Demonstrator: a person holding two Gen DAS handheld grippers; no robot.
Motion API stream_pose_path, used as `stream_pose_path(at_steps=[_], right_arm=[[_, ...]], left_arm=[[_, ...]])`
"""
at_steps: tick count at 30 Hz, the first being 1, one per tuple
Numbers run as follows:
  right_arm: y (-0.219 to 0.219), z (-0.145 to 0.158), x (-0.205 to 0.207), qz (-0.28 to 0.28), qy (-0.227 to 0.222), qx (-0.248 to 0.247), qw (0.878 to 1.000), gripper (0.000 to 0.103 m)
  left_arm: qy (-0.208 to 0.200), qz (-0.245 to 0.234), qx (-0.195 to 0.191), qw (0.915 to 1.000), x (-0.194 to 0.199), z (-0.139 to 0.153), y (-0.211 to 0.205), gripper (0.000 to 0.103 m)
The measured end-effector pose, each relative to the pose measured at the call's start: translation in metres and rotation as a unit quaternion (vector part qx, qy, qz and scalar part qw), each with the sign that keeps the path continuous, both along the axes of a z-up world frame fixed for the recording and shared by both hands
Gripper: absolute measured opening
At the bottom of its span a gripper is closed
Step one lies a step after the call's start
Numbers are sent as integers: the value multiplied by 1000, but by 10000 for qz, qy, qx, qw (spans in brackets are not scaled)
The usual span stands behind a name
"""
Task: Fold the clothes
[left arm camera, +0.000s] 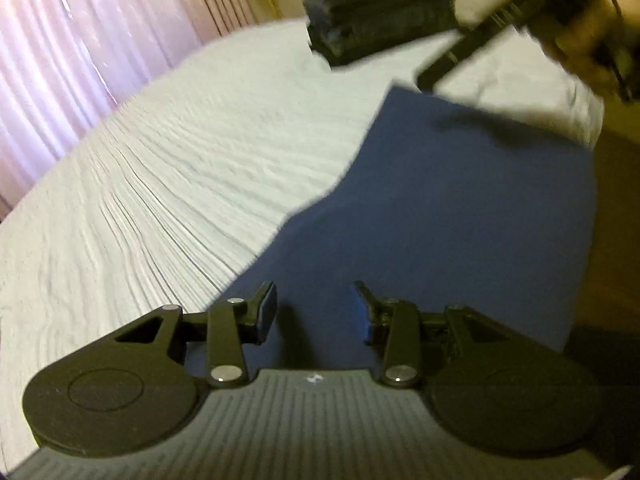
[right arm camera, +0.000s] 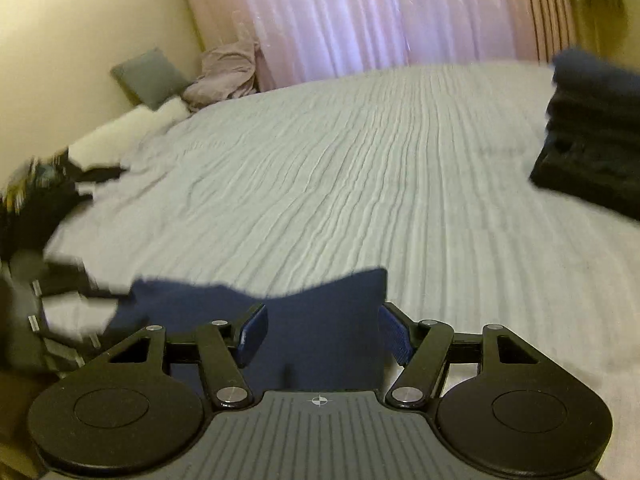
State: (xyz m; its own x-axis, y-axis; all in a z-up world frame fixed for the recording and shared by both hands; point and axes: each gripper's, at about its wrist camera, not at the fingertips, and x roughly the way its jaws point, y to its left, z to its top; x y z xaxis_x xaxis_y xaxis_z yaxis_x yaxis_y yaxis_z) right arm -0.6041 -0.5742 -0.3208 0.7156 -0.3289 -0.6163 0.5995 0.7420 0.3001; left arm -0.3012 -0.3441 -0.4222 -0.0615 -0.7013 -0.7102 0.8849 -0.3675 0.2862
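A navy blue garment [left arm camera: 452,208] lies flat on the white bed [left arm camera: 180,168]. My left gripper [left arm camera: 316,312] hovers open just above its near part, nothing between the fingers. In the right wrist view the same garment [right arm camera: 320,336] lies under my right gripper [right arm camera: 320,332], which is open over its edge. The right gripper also shows blurred at the top right of the left wrist view [left arm camera: 500,40]. The left gripper shows blurred at the left edge of the right wrist view [right arm camera: 48,312].
A stack of folded dark clothes [right arm camera: 592,132] sits on the bed at the right, also in the left wrist view [left arm camera: 376,12]. A grey pillow [right arm camera: 152,76], a crumpled pink cloth [right arm camera: 228,76] and pink curtains [right arm camera: 380,16] are at the far side.
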Motion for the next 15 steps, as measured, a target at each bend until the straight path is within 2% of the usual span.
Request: stream_pose_path(at_steps=[4,6,9,15], right_arm=[[-20,-29,16,-197,784,-124,9966,65],[-25,-43,13,-218,941,-39,9953,65],[-15,-35,0,-451,695,-108,9965,65],[70,11,-19,-213,36,-1188,9927,65]], left_arm=[[101,103,107,9998,6,-9,-17,36],[165,211,123,9996,9,-8,-18,37],[119,298,124,9994,12,-7,-14,37],[5,410,124,9991,8,-5,-10,37]])
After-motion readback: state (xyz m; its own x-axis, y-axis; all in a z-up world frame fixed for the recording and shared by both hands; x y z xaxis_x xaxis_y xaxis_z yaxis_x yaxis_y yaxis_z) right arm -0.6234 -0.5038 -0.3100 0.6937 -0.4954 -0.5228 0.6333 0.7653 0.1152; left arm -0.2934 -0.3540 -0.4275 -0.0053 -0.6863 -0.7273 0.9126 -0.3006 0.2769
